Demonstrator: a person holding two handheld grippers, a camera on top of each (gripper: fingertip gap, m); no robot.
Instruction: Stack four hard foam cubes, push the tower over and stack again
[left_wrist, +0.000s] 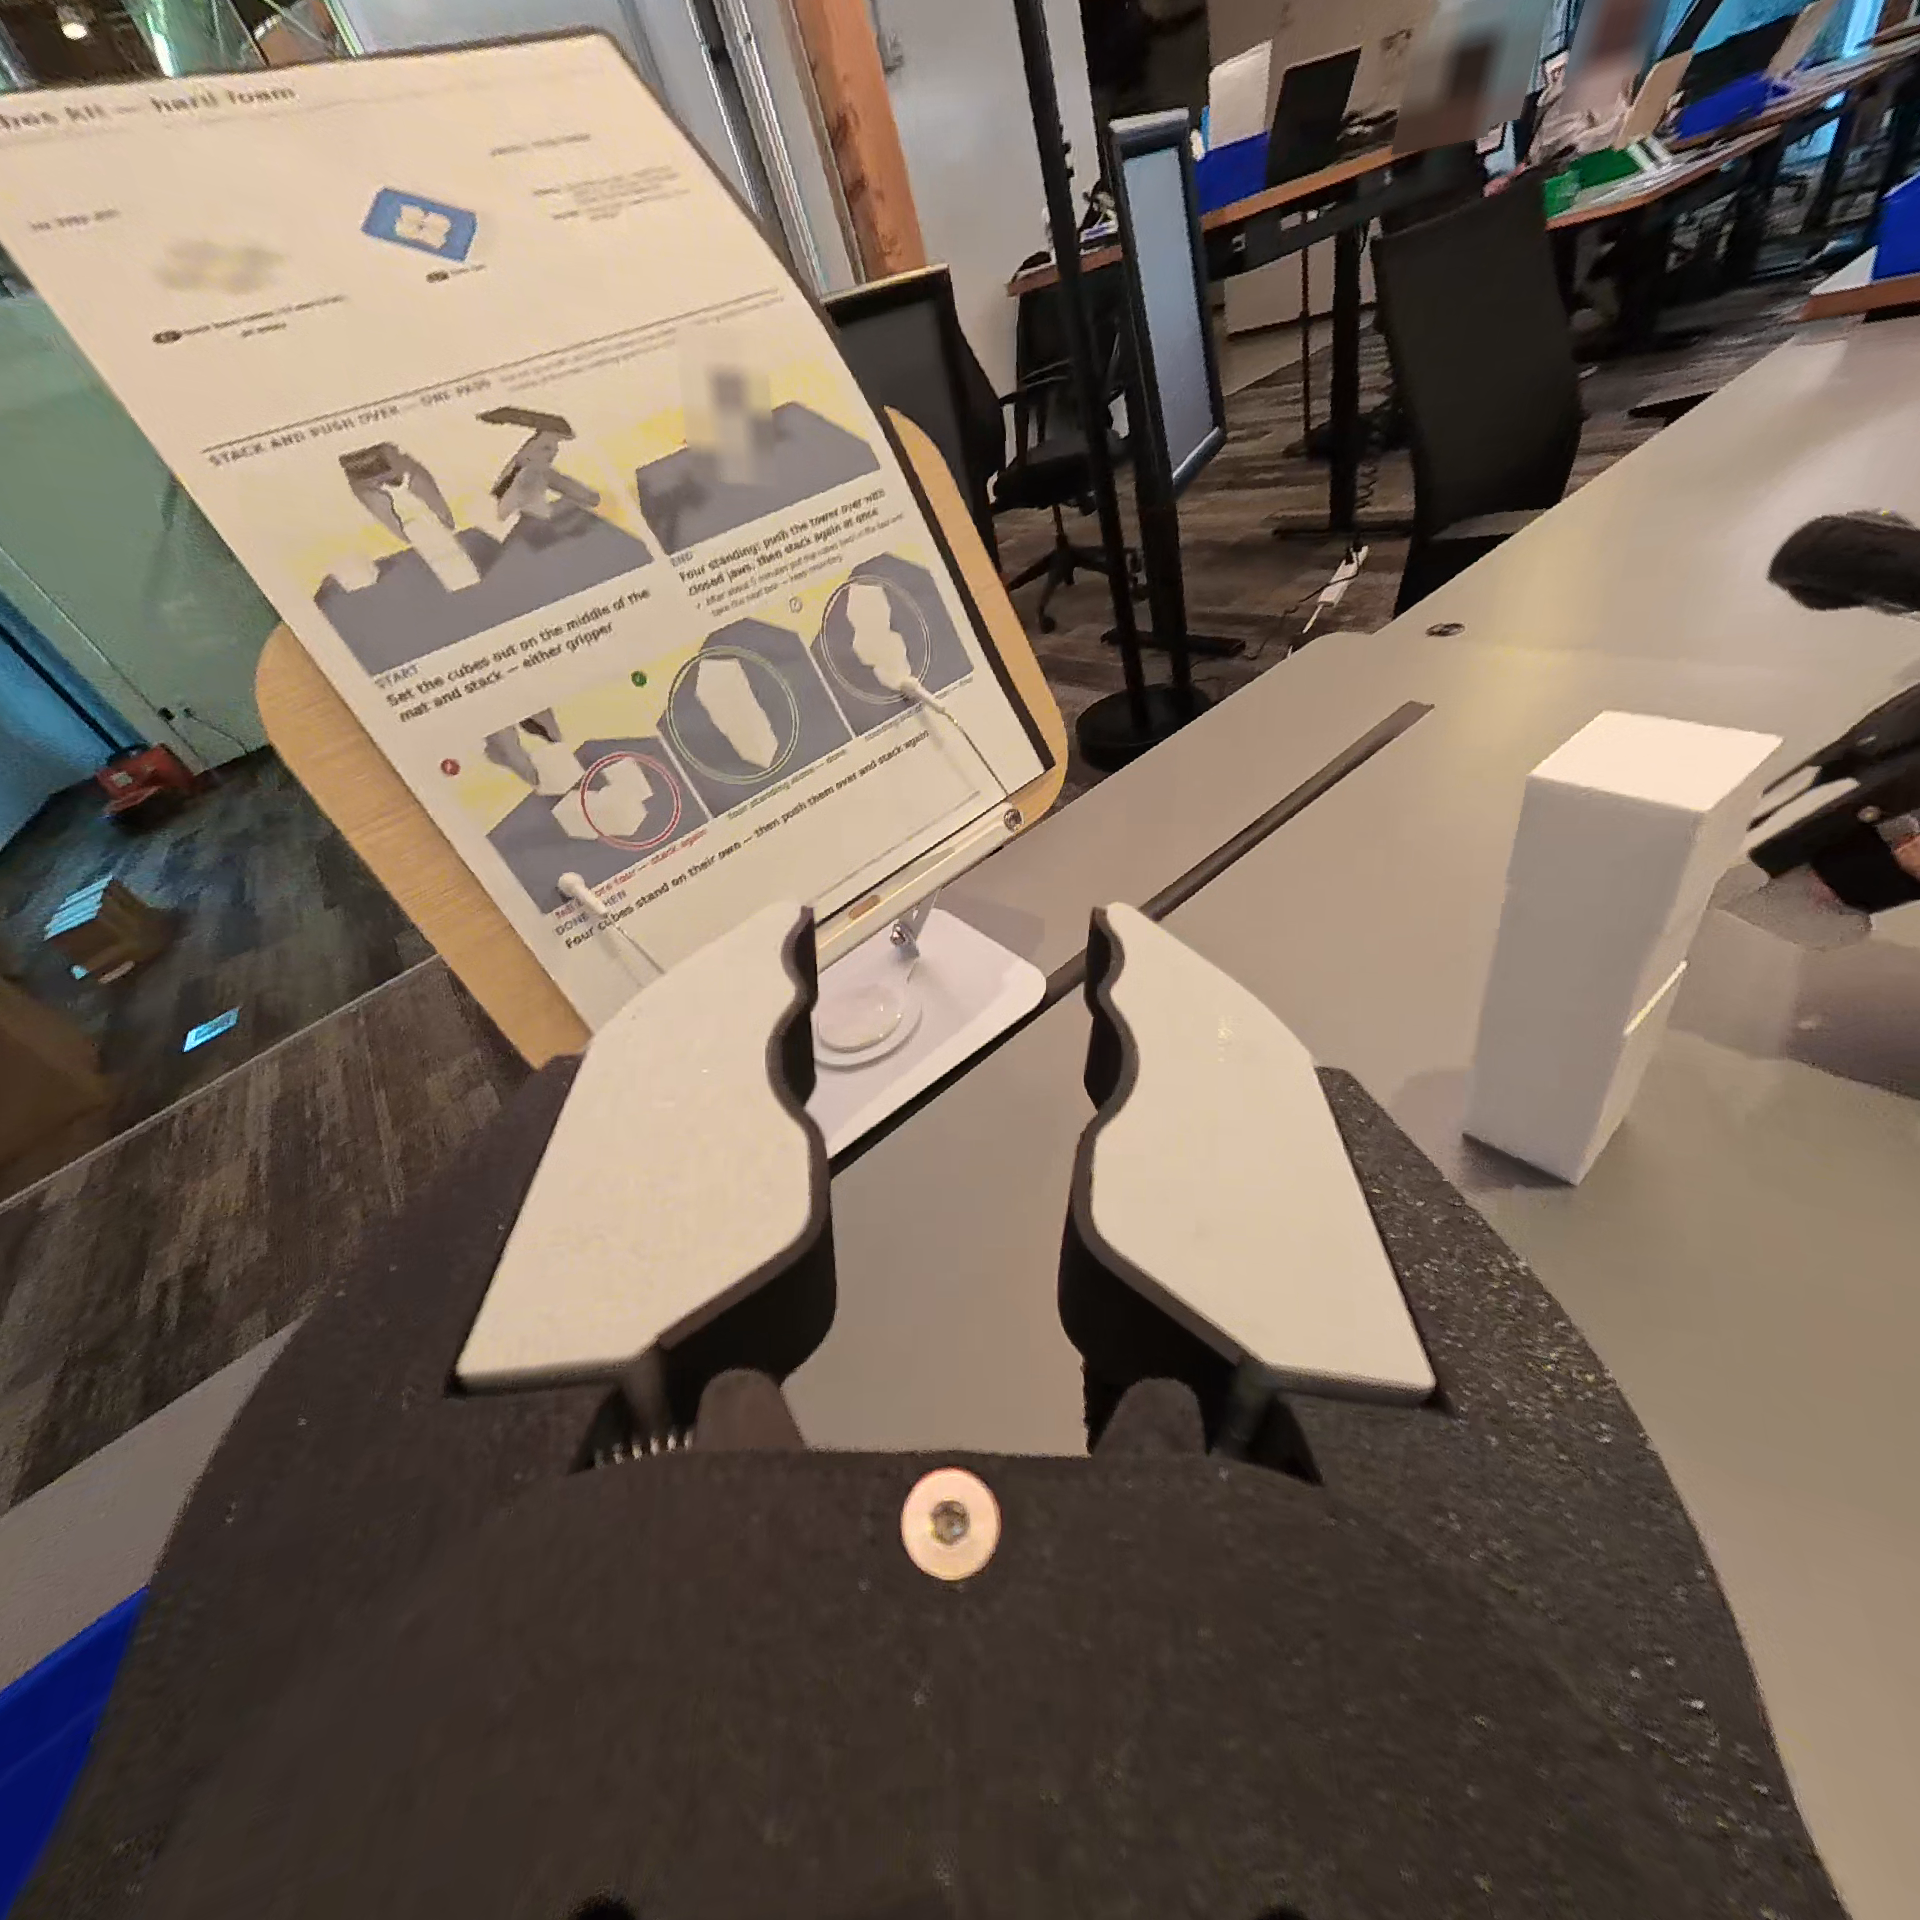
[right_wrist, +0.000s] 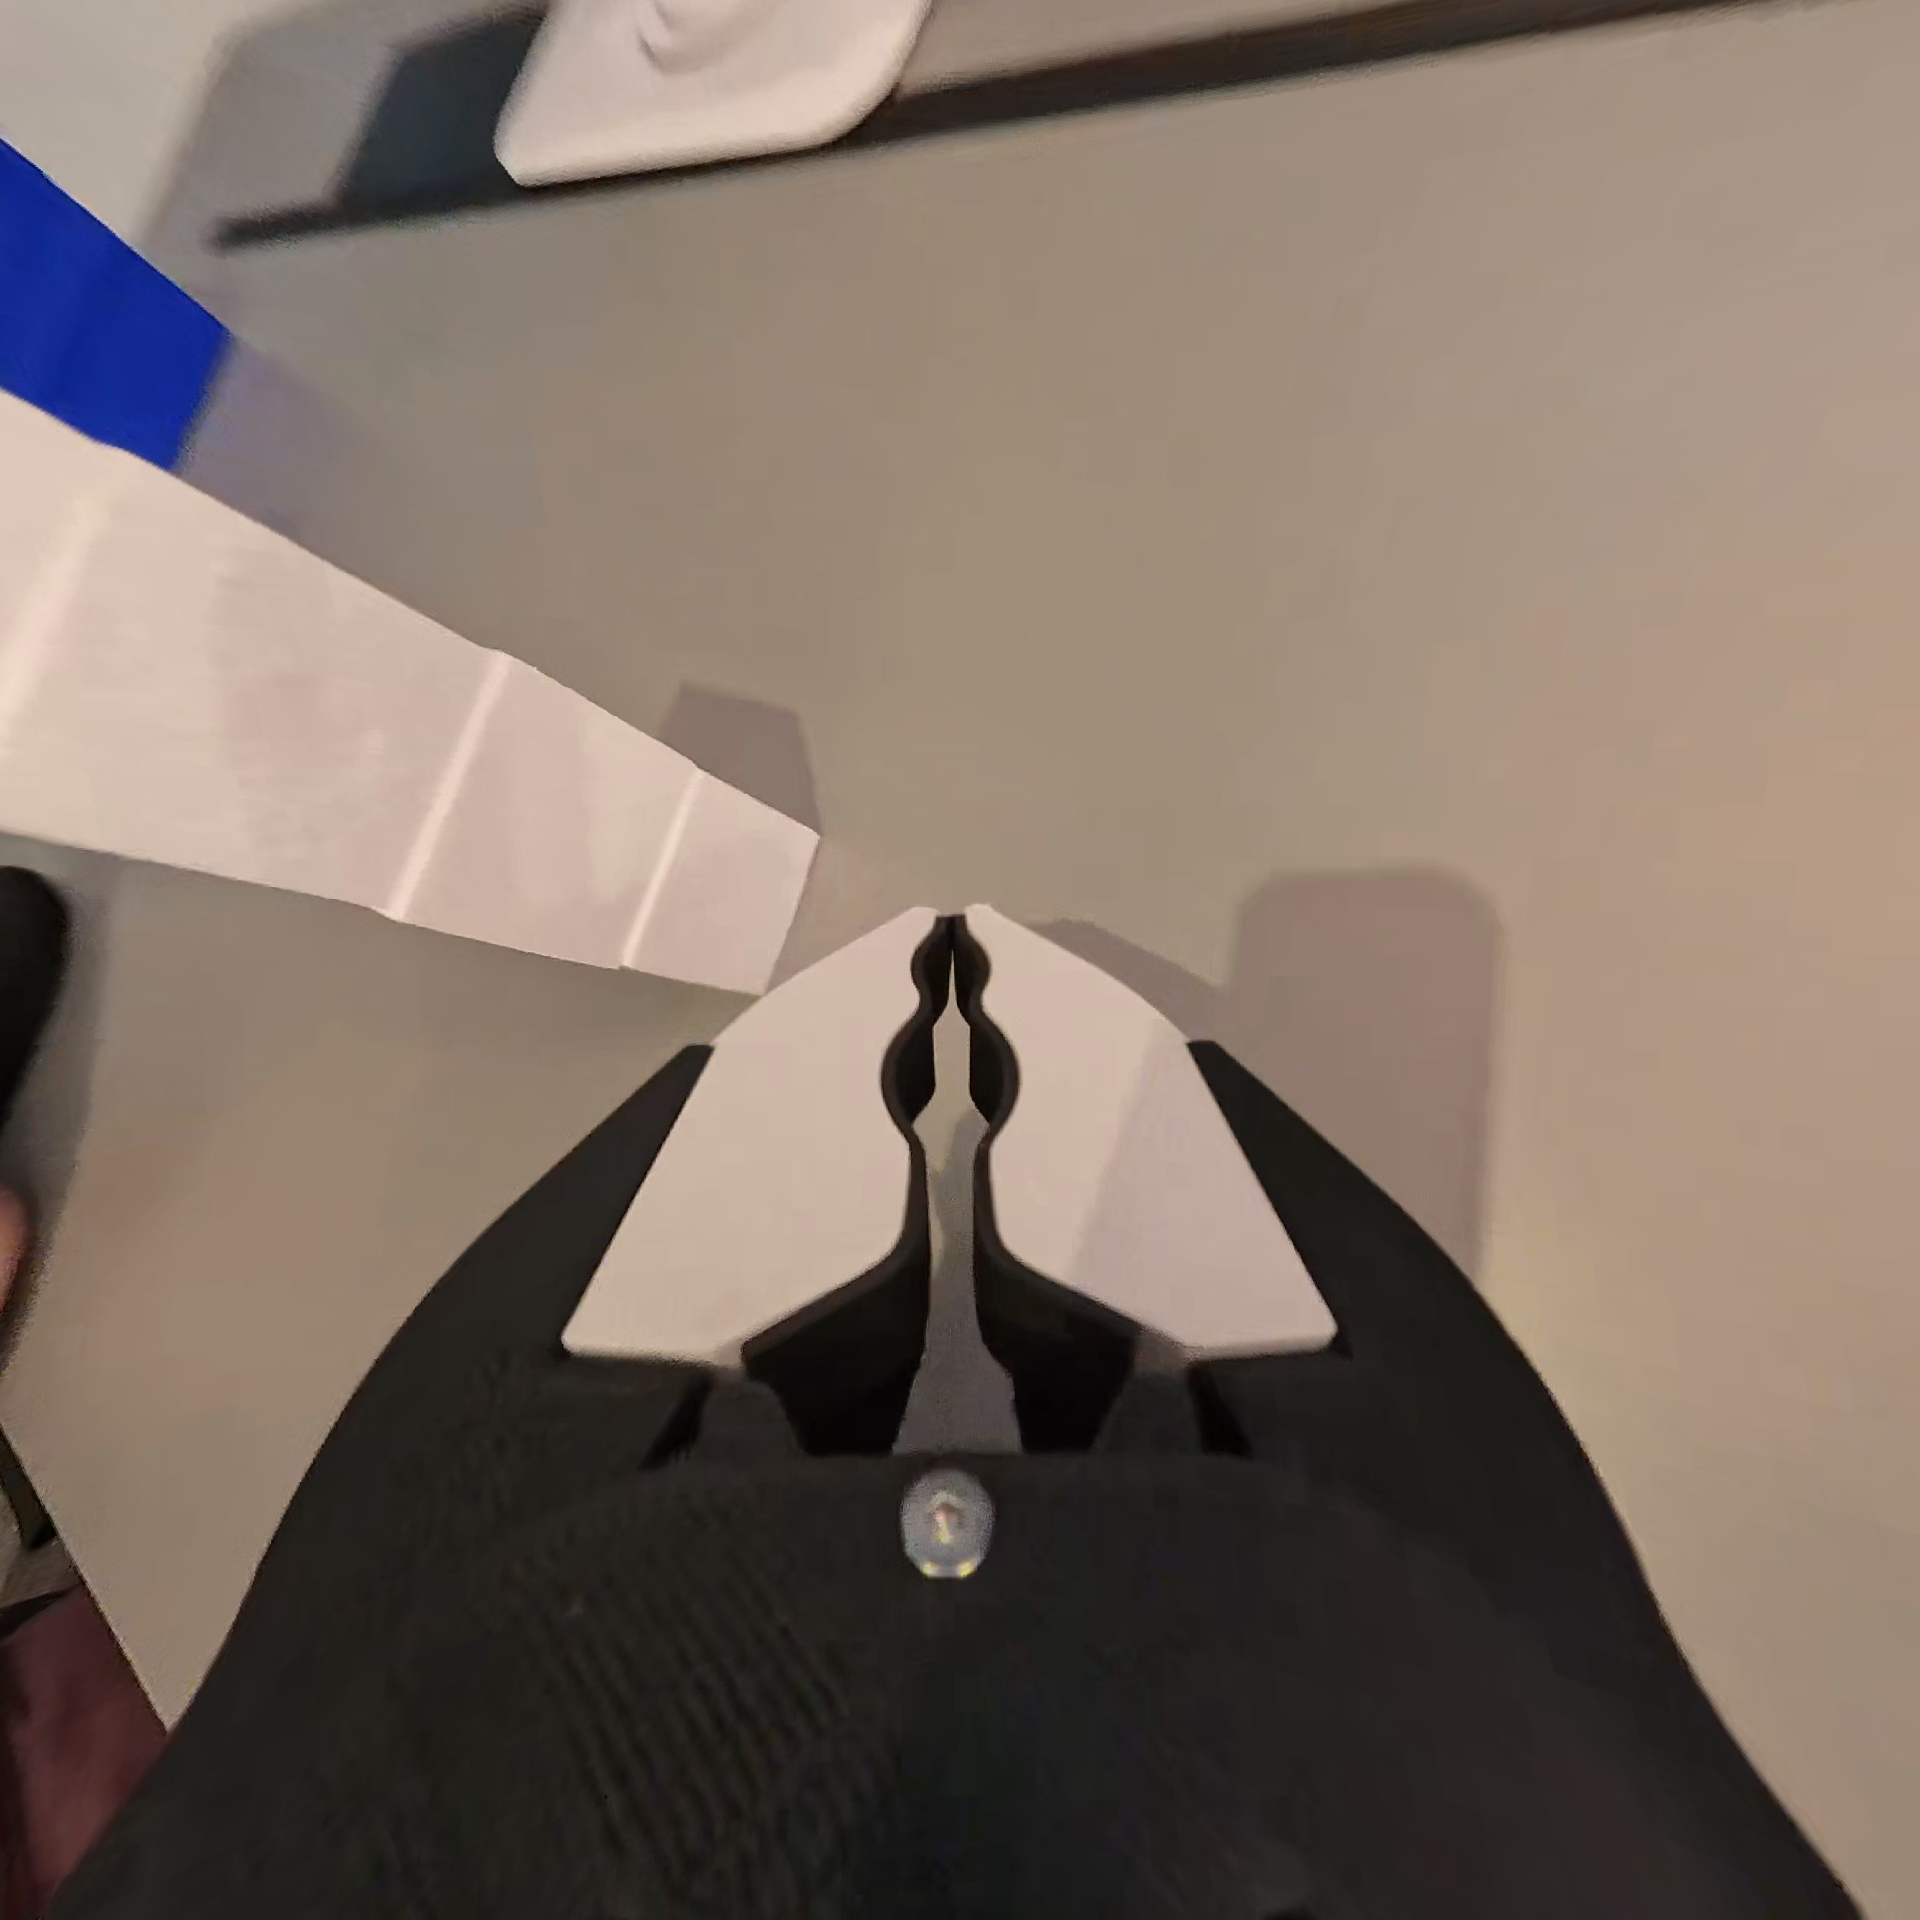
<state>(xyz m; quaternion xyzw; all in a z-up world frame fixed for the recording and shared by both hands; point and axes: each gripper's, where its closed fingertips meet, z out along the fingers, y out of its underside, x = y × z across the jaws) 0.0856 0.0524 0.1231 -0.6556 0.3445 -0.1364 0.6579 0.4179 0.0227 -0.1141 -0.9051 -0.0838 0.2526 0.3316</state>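
A tower of white foam cubes (left_wrist: 1610, 935) stands upright on the grey table (left_wrist: 1351, 862), to the right of my left gripper (left_wrist: 951, 940). The left gripper is open with nothing between its fingers, and it hovers above the table's left part. In the right wrist view the same tower (right_wrist: 436, 758) is seen from above, reaching in from the left. My right gripper (right_wrist: 953, 920) is shut, its pads meeting with nothing between them, just right of the tower's base. Its dark body (left_wrist: 1860, 821) shows beside the tower at the right edge of the left wrist view.
An instruction board (left_wrist: 499, 499) on a white stand (left_wrist: 935, 997) rises at the table's far left edge; the stand base also shows in the right wrist view (right_wrist: 717, 83). A dark slot (left_wrist: 1278, 821) runs along the table. A blue bin (right_wrist: 83, 332) sits behind the tower. Office chairs and desks stand beyond. My hands' fingertips stand some 40 centimetres from each other.
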